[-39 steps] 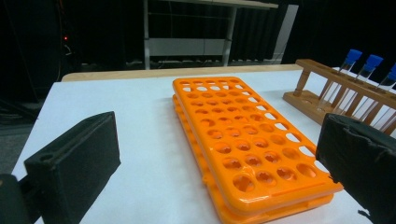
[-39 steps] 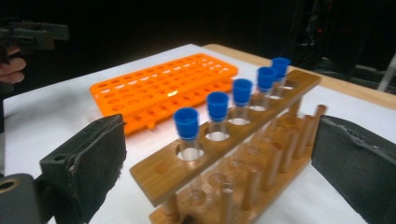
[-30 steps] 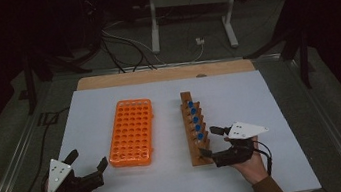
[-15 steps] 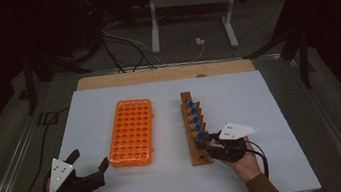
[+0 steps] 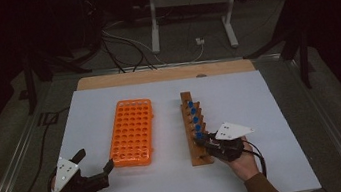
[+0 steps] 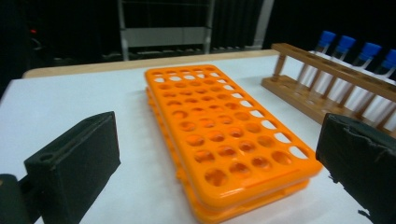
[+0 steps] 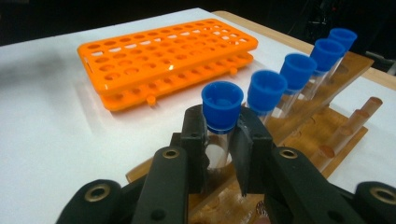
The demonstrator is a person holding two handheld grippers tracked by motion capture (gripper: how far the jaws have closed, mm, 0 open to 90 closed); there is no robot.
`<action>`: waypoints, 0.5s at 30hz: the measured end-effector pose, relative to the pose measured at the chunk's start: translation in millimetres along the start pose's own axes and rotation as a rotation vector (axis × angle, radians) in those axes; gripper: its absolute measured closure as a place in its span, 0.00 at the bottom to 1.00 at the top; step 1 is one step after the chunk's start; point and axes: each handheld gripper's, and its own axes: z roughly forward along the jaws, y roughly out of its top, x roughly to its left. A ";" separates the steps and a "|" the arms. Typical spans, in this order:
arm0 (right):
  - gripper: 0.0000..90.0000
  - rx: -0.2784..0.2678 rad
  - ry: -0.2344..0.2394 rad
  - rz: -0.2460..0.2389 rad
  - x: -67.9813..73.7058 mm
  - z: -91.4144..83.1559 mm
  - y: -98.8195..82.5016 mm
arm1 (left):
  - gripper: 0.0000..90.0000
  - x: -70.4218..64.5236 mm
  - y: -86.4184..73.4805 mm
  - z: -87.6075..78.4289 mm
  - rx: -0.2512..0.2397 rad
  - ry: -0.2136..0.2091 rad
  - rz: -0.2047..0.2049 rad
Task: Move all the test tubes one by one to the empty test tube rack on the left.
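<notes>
The right gripper (image 7: 223, 140) pinches the nearest blue-capped test tube (image 7: 220, 122) just below its cap, one black pad on each side of the clear glass; its jaws have just been closing onto it. The tube stands upright in the wooden test tube rack (image 7: 346, 122), at the end of the rack closest to the person. Behind it, four more blue-capped tubes (image 7: 296, 74) stand in a row along the same rack, each in its own hole, receding toward the far edge of the table. In the high view the right gripper (image 5: 206, 143) sits at the near end of the wooden rack (image 5: 187, 100), with the grey three-cornered plate on top and the person's hand behind it.

Beside the wooden rack, apart from it, lies the orange plastic tube rack (image 5: 133, 131), flat on the white tabletop (image 5: 269, 97), its grid of holes showing no tubes.

The left gripper (image 5: 95, 161) rests on the white surface near the front left corner of the table, just short of the orange rack's near end. Its jaws stand spread wide with nothing between them; in the left gripper view the orange rack (image 6: 219, 135) lies ahead between the two black pads (image 6: 79, 154), untouched.
</notes>
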 end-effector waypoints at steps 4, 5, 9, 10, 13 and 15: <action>0.85 -0.011 0.006 -0.003 0.6 -4.4 5.7 | 0.01 -4.4 4.7 2.5 0.003 -0.050 0.012; 0.85 -0.013 0.004 -0.004 0.8 -5.7 7.4 | 0.01 -6.8 8.2 3.0 -0.001 -0.064 0.018; 0.85 -0.022 0.007 -0.006 0.4 -10.7 15.6 | 0.01 -17.1 20.3 5.7 -0.016 -0.104 0.040; 0.85 -0.027 0.008 -0.008 0.0 -12.0 18.4 | 0.01 -18.9 22.4 6.5 -0.014 -0.110 0.046; 0.85 -0.034 0.015 -0.010 -0.9 -14.8 25.0 | 0.01 -25.2 30.0 11.6 -0.008 -0.135 0.056; 0.85 -0.037 0.022 -0.008 -1.8 -16.6 29.2 | 0.01 -28.8 35.7 16.4 -0.004 -0.151 0.059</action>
